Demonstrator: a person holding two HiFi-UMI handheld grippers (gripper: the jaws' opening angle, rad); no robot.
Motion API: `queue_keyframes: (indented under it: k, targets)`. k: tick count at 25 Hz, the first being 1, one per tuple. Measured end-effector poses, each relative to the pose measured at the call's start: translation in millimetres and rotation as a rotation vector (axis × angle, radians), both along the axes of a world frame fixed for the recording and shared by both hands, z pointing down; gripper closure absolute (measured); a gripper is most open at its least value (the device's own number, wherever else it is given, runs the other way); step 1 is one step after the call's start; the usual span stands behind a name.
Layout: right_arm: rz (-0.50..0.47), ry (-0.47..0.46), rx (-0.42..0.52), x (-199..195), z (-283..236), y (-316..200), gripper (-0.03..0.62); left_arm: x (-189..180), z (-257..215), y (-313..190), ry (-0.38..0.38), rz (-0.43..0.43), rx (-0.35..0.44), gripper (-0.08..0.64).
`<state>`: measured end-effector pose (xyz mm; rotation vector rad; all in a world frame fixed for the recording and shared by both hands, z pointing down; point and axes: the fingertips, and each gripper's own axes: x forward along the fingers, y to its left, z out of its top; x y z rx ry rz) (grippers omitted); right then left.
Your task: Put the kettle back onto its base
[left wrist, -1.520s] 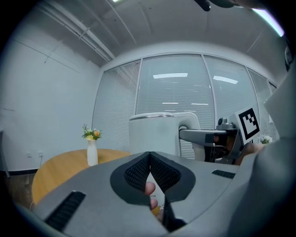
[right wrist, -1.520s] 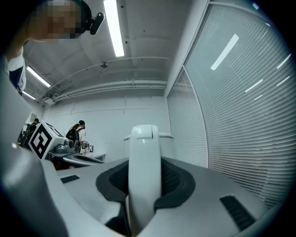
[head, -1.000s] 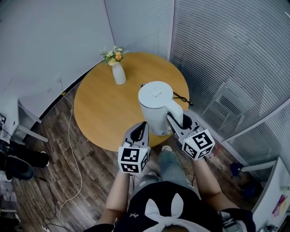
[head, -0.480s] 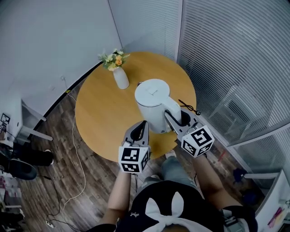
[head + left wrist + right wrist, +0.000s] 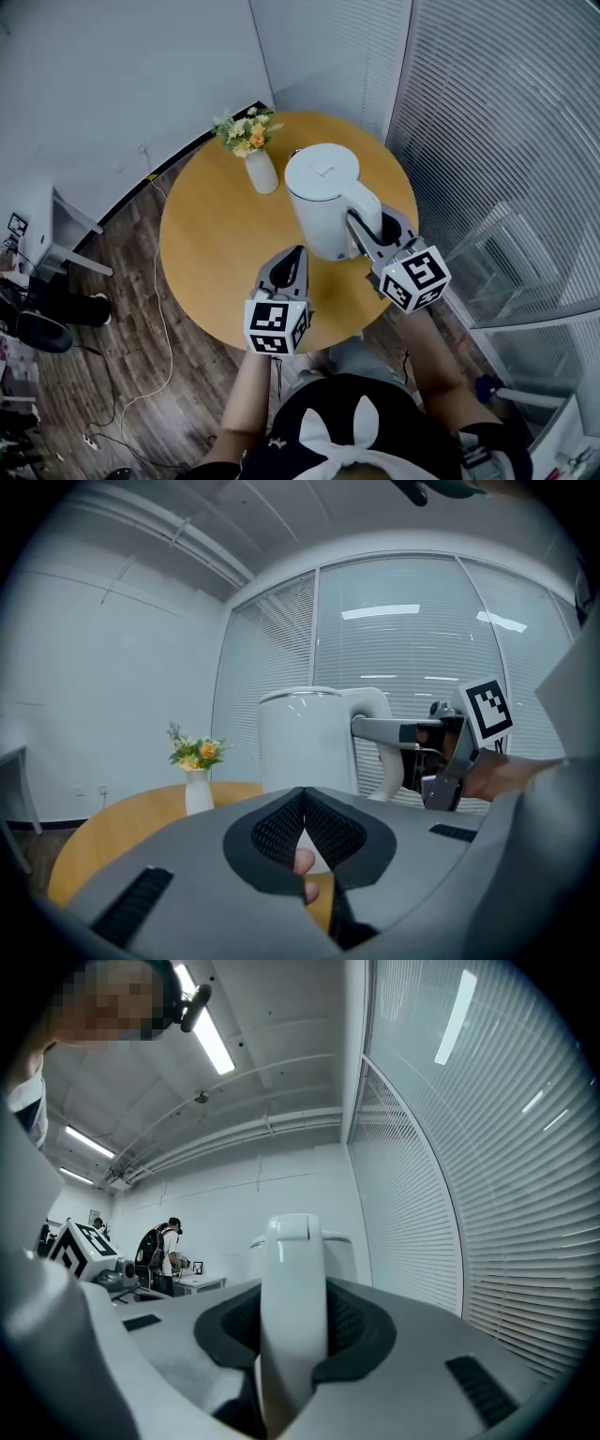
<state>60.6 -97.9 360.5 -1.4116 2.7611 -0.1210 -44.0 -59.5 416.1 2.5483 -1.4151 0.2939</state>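
A white electric kettle (image 5: pixel 323 192), cylindrical with a flat closed lid and a thick loop handle, is upright over the right part of a round wooden table (image 5: pixel 206 253). Its handle is clamped between the jaws of the right gripper (image 5: pixel 361 234). Its base (image 5: pixel 395 223) (a dark round disc, mostly hidden behind handle and gripper) lies on the table just right of the kettle, near the edge, and the kettle is not on it.
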Motion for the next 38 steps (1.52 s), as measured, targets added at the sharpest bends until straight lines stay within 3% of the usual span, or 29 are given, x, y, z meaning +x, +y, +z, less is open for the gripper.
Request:
queue_keyframes:
  k: [8, 20, 38]
  targets:
    - [-0.074, -0.006, 0.025, 1.0, -17.6, -56.3, 0.477, 5.7, -4.5, -39.4, 0.004, -0.082, -0.004, 0.54]
    - [-0.175, -0.028, 0.039, -2.2, -20.8, -113.4, 0.477, 11.1, 8.3, -59.5, -0.011, -0.19, -0.027, 0.54]
    - [-0.132, -0.01, -0.039, -12.9, 18.3, -145.9, 0.477, -4.8, 36.0, -92.6, -0.019, -0.144, -0.105, 0.54]
